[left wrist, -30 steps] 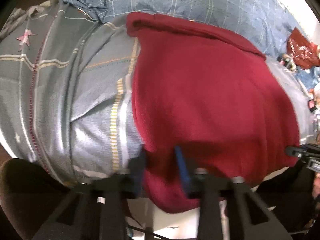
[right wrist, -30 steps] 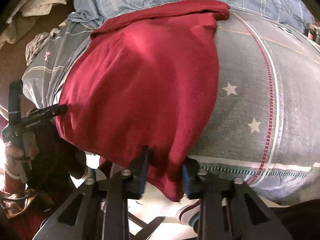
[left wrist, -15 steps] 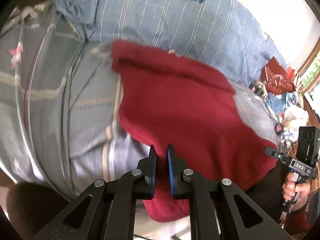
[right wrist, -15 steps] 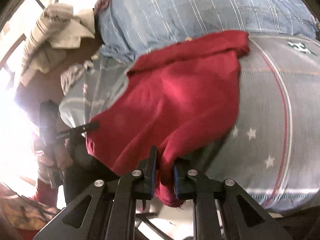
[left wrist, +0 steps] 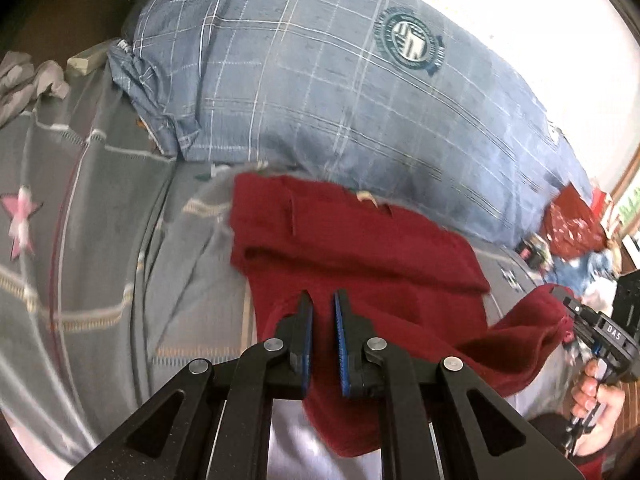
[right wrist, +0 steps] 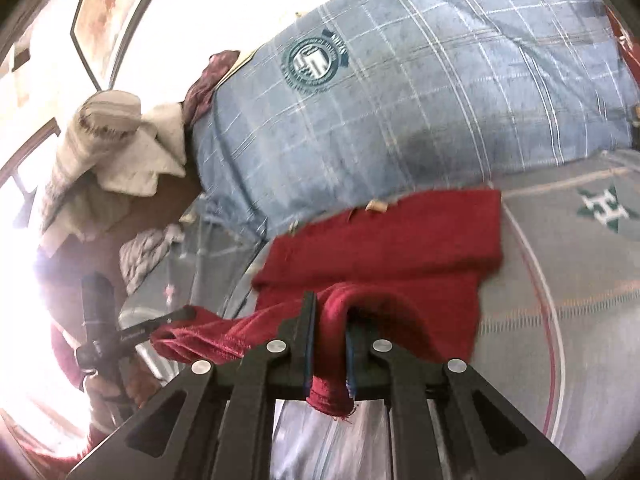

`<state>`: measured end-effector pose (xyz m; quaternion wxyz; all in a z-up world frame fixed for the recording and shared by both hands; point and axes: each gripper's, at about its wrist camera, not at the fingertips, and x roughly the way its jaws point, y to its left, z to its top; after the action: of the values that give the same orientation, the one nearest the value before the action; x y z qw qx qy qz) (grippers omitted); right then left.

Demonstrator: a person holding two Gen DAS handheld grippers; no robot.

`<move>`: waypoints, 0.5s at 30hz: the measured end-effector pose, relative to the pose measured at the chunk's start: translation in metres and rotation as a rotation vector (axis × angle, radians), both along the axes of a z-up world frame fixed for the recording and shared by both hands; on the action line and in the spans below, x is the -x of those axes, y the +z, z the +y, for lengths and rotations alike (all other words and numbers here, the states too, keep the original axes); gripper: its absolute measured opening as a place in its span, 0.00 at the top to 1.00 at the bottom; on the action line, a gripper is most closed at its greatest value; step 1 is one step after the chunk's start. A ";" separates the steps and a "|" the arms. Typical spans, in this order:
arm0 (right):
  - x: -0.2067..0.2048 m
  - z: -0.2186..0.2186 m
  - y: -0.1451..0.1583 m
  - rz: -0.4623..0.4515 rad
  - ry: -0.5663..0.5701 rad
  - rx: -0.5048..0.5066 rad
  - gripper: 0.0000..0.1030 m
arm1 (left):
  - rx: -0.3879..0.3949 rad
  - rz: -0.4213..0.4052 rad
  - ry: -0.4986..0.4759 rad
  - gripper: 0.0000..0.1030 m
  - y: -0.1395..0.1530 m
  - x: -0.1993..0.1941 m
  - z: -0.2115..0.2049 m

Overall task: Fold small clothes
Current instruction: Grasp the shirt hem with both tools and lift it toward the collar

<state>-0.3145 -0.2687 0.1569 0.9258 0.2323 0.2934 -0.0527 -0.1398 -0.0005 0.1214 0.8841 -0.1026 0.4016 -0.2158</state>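
A dark red garment (left wrist: 360, 248) lies on the grey starred bedsheet (left wrist: 80, 240), its far part flat and its near hem lifted. My left gripper (left wrist: 323, 312) is shut on one near corner of the red garment. My right gripper (right wrist: 328, 320) is shut on the other near corner, which bunches between the jaws (right wrist: 332, 384). The hem hangs stretched between the two grippers. The right gripper also shows at the right edge of the left wrist view (left wrist: 580, 320), and the left gripper at the left of the right wrist view (right wrist: 160, 322).
A large blue plaid pillow (left wrist: 320, 80) lies just beyond the garment. Folded beige cloths (right wrist: 120, 148) are piled at the far left. A crumpled grey cloth (right wrist: 148, 256) lies at the bed's left. Red and blue clutter (left wrist: 572, 232) sits at the far right.
Both grippers have closed on the garment's near corners and lifted them up and forward. The near half now rises off the sheet toward the pillow.
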 end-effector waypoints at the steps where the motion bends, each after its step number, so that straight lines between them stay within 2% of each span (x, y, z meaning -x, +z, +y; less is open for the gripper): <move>1: -0.010 -0.004 0.002 0.002 -0.011 0.015 0.90 | -0.005 -0.003 0.007 0.92 0.000 -0.008 -0.004; 8: -0.073 -0.041 0.004 0.042 -0.068 0.061 0.91 | 0.003 0.044 0.056 0.92 -0.013 -0.083 -0.030; 15: -0.130 -0.084 -0.018 0.119 -0.138 0.060 0.91 | -0.016 0.091 0.095 0.92 -0.040 -0.156 -0.053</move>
<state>-0.1848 -0.3524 0.1391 0.9074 0.2204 0.3296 -0.1391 0.0165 -0.0539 0.0818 0.8749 -0.1241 0.4379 -0.1655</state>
